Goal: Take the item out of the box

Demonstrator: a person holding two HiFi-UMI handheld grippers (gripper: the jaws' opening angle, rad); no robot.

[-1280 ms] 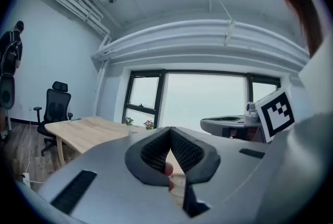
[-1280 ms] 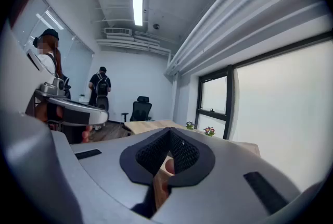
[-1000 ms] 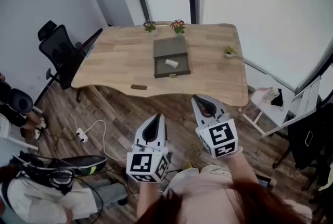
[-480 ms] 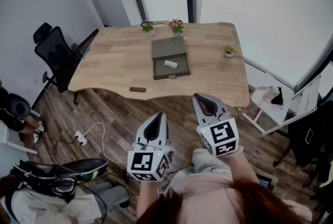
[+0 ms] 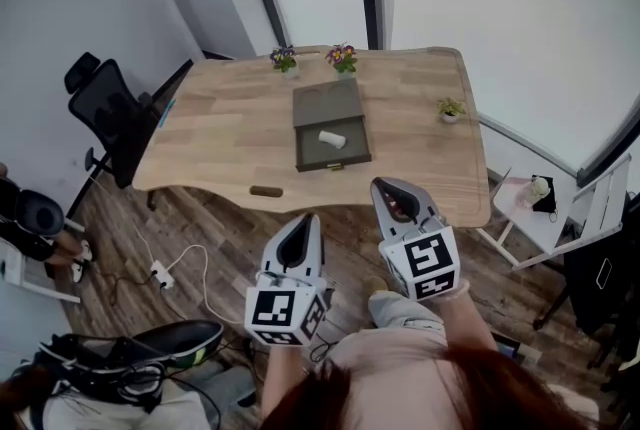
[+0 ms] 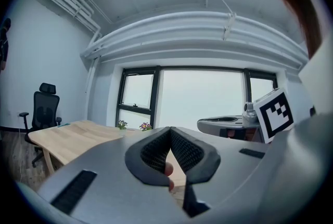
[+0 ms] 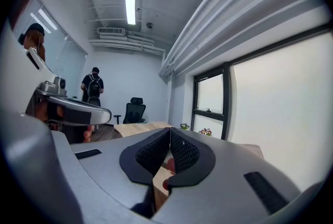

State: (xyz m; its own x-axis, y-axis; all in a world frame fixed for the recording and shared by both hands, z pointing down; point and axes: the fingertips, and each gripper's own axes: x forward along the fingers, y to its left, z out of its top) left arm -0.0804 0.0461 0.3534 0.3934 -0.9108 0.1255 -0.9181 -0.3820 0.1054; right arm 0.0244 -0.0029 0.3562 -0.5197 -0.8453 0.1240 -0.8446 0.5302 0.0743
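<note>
An open grey-green box (image 5: 331, 126) lies in the middle of the wooden table (image 5: 230, 128), its lid flat behind it. A white cylindrical item (image 5: 332, 139) rests inside it. Both grippers hang well short of the table, over the wood floor. My left gripper (image 5: 299, 236) is shut with nothing in it; in its own view the ribbed pads (image 6: 156, 151) meet at the tip. My right gripper (image 5: 392, 194) is also shut and empty, its pads (image 7: 183, 151) touching. The box does not show in either gripper view.
Two small flower pots (image 5: 284, 60) (image 5: 343, 58) stand at the table's far edge and a small plant (image 5: 450, 108) at its right. A dark flat object (image 5: 265, 191) lies near the front edge. A black office chair (image 5: 108, 108) stands left; a white side table (image 5: 535, 208) right. A cable (image 5: 180, 263) lies on the floor.
The head view has shifted a little, so the table sits slightly lower and nearer in frame. Both grippers stay shut in about the same place.
</note>
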